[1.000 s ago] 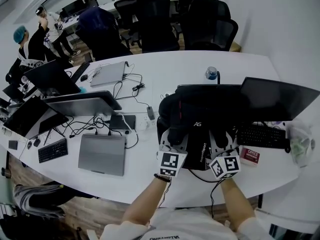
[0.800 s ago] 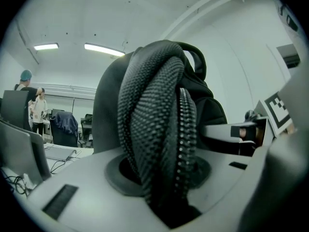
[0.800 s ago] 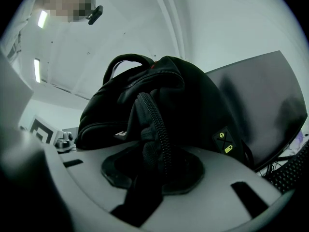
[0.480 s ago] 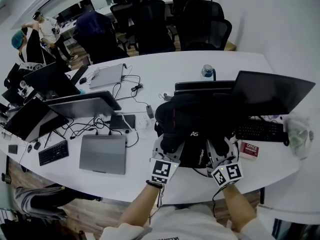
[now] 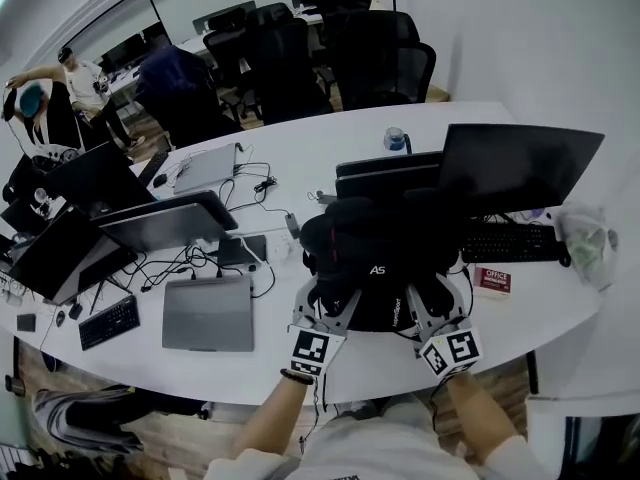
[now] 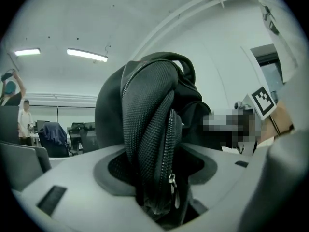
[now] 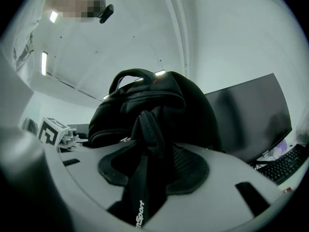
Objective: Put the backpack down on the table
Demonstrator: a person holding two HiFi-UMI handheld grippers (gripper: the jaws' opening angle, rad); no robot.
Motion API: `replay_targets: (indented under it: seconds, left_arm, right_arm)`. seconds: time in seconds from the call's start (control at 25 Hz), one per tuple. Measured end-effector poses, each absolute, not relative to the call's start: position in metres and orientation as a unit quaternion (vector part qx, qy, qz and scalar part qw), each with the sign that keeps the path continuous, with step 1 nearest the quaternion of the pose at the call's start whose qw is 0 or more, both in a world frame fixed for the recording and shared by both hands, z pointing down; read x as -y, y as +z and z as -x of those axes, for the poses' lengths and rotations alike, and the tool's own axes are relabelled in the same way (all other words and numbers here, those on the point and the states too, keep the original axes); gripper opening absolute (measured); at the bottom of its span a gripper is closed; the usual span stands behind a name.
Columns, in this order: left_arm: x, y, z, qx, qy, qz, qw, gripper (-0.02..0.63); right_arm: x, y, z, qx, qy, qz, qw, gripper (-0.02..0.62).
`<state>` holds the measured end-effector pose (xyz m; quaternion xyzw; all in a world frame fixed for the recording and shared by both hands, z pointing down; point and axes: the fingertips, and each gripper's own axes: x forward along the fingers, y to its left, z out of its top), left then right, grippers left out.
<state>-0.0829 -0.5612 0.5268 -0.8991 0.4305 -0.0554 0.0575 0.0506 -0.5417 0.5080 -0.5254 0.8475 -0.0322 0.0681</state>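
Backpack: the black backpack (image 5: pixel 380 253) stands on the white desk (image 5: pixel 300 148) close to the front edge, straight ahead of the person. Its base appears to rest fully on the desk top.
Left gripper: the left gripper (image 5: pixel 325 303) is at the bag's 7 o'clock corner with its jaws opening. A zipped fold of the bag lies in the gap, and the pads look to have let go of it.
Right gripper: the right gripper (image 5: pixel 437 303) is at the bag's 5 o'clock corner with its jaws opening. A strap-like fold lies between them, loose rather than pinched.
Done: the setting-down looks finished, since the desk carries the bag's weight.
Left to do: only drawing both grippers back off the folds, which could snag on a zipper pull.
Behind the bag: a dark screen (image 5: pixel 385 173) is at 12 o'clock, just beside the bag or touching it, with a water bottle (image 5: pixel 396 140) beyond it.
To the right: a monitor (image 5: pixel 520 168) is at 1 o'clock, a keyboard (image 5: pixel 510 243) at 3 o'clock and a small red box (image 5: pixel 493 280) at 4 o'clock.
To the left: a closed grey laptop (image 5: pixel 208 313) is at 9 o'clock, with tangled cables (image 5: pixel 200 258) near it.
In the way: nothing lies between the grippers and the person, so the way back looks free.
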Motion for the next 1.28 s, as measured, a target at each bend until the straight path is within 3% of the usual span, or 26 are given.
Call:
replay_targets:
  seconds: [0.24,0.32,0.48,0.6,0.8,1.28]
  left_arm:
    - [0.514,0.531,0.126,-0.477,-0.050,0.876,0.049,0.241]
    - [0.489,0.528,0.152,-0.511,-0.032,0.859,0.025,0.236]
    - [0.433,0.510,0.189,-0.561,0.019,0.827,0.013,0.054]
    - [0.390,0.489,0.194,-0.581,0.048,0.812,0.009,0.008]
    - [0.312,0.456,0.180,-0.593,0.058,0.803,0.033,0.008]
    - [0.159,0.444,0.172,-0.596,0.065,0.800,0.003,0.008]
  right_arm:
    - [0.499,0.511,-0.071,-0.824,-0.021,0.563,0.057,0.164]
    - [0.476,0.512,-0.091,-0.810,-0.022,0.582,0.066,0.102]
    - [0.423,0.517,-0.131,-0.792,-0.041,0.603,0.081,0.048]
    - [0.378,0.513,-0.161,-0.786,-0.041,0.612,0.080,0.041]
    - [0.298,0.499,-0.194,-0.780,-0.043,0.617,0.095,0.035]
    - [0.156,0.513,-0.216,-0.780,-0.077,0.615,0.087,0.035]
